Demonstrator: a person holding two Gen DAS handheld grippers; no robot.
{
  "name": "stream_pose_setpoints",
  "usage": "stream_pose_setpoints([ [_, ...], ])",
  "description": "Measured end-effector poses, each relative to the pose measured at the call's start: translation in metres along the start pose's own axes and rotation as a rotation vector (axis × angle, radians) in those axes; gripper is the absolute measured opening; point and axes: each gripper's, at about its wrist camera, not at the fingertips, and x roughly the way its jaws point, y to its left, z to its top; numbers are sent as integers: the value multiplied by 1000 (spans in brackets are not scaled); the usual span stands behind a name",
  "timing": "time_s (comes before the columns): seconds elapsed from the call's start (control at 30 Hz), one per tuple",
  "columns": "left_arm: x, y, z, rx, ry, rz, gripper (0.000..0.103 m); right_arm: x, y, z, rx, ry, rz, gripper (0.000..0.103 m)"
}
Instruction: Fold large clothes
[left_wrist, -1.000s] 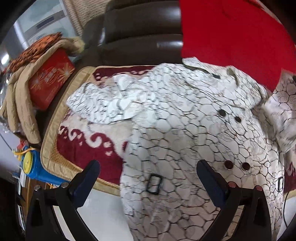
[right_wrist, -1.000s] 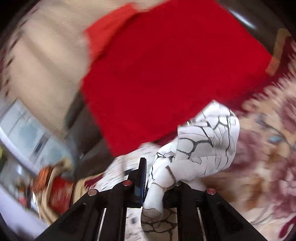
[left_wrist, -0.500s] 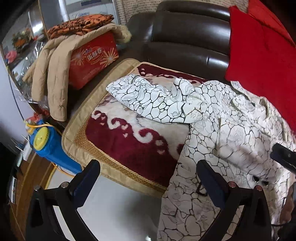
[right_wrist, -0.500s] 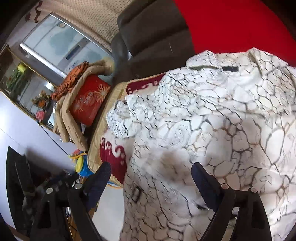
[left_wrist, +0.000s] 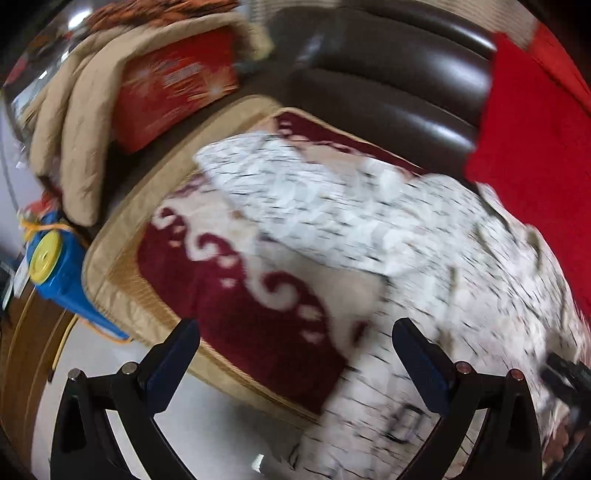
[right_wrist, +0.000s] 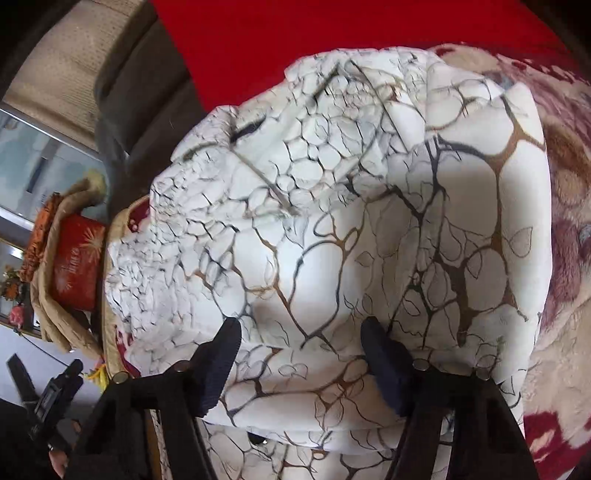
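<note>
So the coat (right_wrist: 332, 229), white with a dark crackle print, is spread over the sofa seat, lying on a maroon and cream patterned rug (left_wrist: 236, 295) that covers the cushion. In the right wrist view it fills nearly the whole picture, bunched into a rounded heap with a fold running across the near side. In the left wrist view the coat (left_wrist: 369, 221) is blurry, with one sleeve reaching out to the left over the rug and the body trailing down off the near edge of the seat.

The right tool (right_wrist: 301, 332) sits just over the heap, fingers apart and closing in; fabric lies under the gap but the pads aren't pressing on it. The left tool (left_wrist: 295, 339) has its fingers wide apart with nothing between them, over the rug's near edge, coat beside its right finger.

Behind the coat there's a red blanket (right_wrist: 332, 48) against the dark leather sofa back (left_wrist: 388, 81). Off to the far left sits a red box (left_wrist: 173, 88) with a tan quilted jacket (left_wrist: 74, 122) draped over it, and below that a blue jug (left_wrist: 62, 273) with a yellow cap.
</note>
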Motion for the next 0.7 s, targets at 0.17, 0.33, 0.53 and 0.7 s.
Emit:
stream_pose_setpoints([
  [0.17,17,46,39,-110,-20,-3,103,-34,27,5,-53,-96,113,72],
  [0.33,59,76,82,-205,3,-64,103,-48,49,-3,-120,-155,153,72],
  [0.53,122,89,126,-270,59,-139,103,-52,56,-15,-166,-174,175,72],
  [0.7,165,99,135,-390,110,-263,89,-62,55,-13,-189,-200,165,72],
])
